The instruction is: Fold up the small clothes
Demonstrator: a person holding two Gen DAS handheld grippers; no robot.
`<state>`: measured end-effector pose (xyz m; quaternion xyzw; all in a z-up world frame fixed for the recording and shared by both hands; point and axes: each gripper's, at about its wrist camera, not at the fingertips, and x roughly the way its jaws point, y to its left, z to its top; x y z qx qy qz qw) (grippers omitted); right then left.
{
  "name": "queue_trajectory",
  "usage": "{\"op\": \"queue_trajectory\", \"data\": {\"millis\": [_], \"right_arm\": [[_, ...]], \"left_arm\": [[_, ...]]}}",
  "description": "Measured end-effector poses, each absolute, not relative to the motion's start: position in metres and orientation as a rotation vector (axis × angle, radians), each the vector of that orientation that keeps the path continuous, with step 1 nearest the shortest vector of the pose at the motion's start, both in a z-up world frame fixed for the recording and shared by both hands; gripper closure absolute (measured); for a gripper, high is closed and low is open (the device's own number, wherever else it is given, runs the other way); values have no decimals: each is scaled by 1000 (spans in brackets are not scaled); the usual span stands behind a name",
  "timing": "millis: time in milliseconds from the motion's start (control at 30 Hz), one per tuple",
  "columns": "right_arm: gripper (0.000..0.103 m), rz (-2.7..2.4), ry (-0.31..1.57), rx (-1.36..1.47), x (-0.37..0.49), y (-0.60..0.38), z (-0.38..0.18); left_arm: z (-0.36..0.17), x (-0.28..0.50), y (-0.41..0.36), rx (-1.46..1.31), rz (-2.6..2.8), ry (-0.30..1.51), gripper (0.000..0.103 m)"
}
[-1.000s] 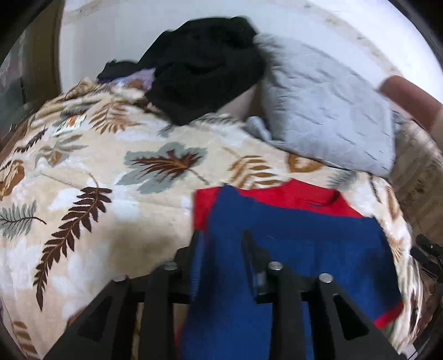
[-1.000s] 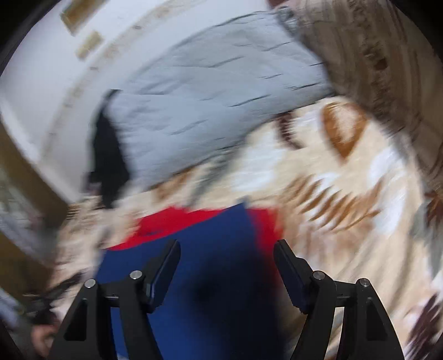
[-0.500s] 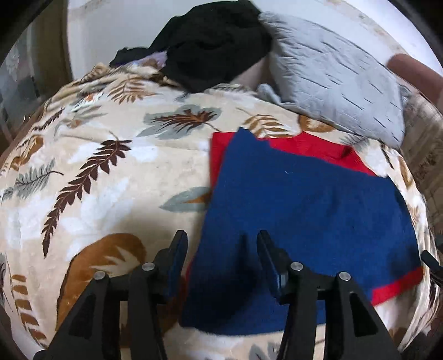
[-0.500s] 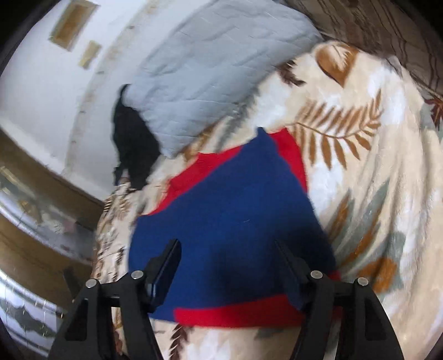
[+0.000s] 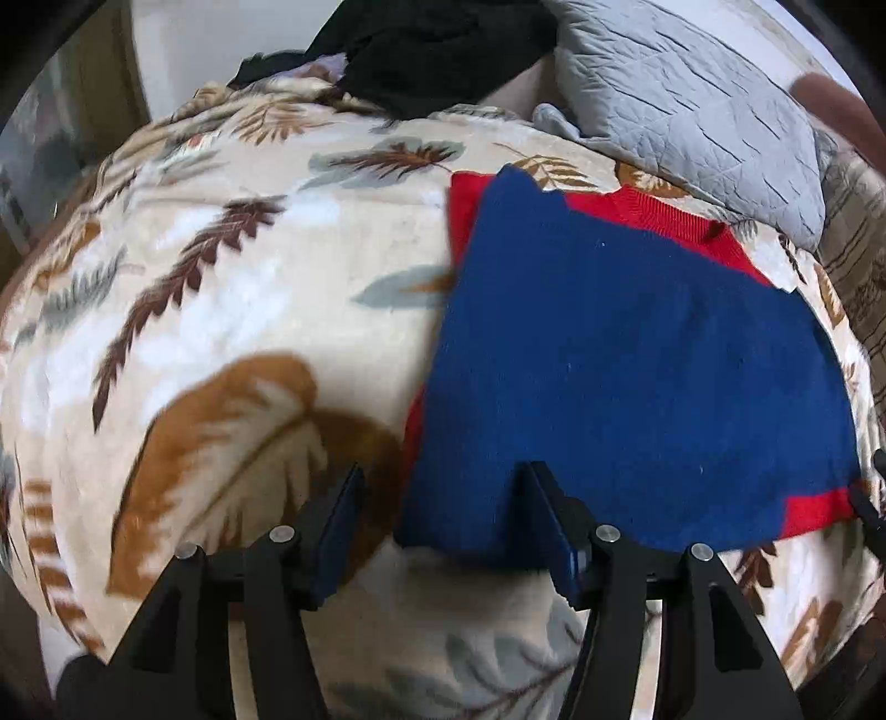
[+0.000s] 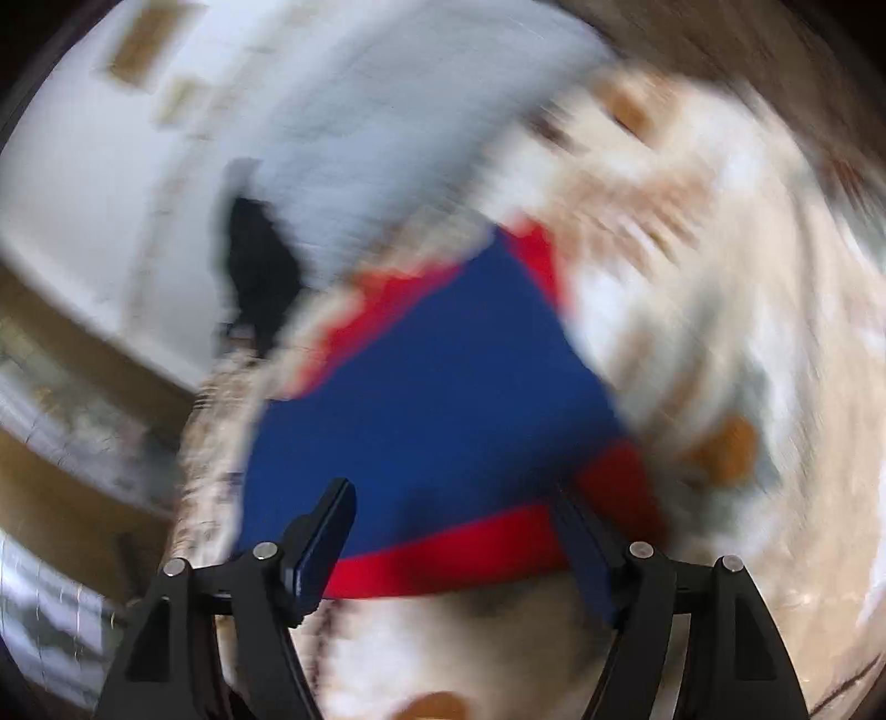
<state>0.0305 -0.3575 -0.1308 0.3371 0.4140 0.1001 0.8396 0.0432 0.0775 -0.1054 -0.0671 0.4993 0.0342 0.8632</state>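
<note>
Our left claw stands open and empty, jaws spread over the near left corner of the sweater; a second ago it was clamped on that blue cloth, half a second ago it had let go, and now it has backed off a little more, so the hem lies free between the jaws. Our right claw is open too, nothing in it, its jaws straddling the red hem band; its view is smeared with motion, so we read it as swinging, not settled. The sweater lies flat on the bed, blue panel folded over red, with red showing at the collar, the far left edge and the near right corner. We judge one fold laid and released, and the piece not yet small: another fold across seems due, and both claws are placed near the hem for it. Around: a grey pillow just beyond the collar, nearly touching it, and black clothes heaped at the head of the bed, well apart. The pillow may crowd any fold sent toward the collar; the plush blanket may drag the cloth.
</note>
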Motion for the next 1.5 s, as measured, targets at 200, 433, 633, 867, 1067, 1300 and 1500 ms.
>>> {"op": "queue_trajectory", "data": {"millis": [200,433,633,867,1067,1300,1500], "right_arm": [[24,268,773,677,19,-357,-96],[24,239,752,761,10,-375,-102],[24,215,821,762,21,-375,-125],[23,259,750,734,10,-370,-101],[23,261,764,819,10,-381,-128],[23,279,750,813,8,-384,-133],[23,283,722,791,2,-381,-136]], "left_arm": [[-86,27,78,-174,75,1002,42],[-70,5,81,-180,74,972,42],[-58,-9,86,-216,66,954,42],[-60,-16,90,-214,73,960,42],[-64,-16,82,-189,54,969,42],[-71,-12,77,-184,44,991,42],[-79,-11,78,-195,43,1012,42]]}}
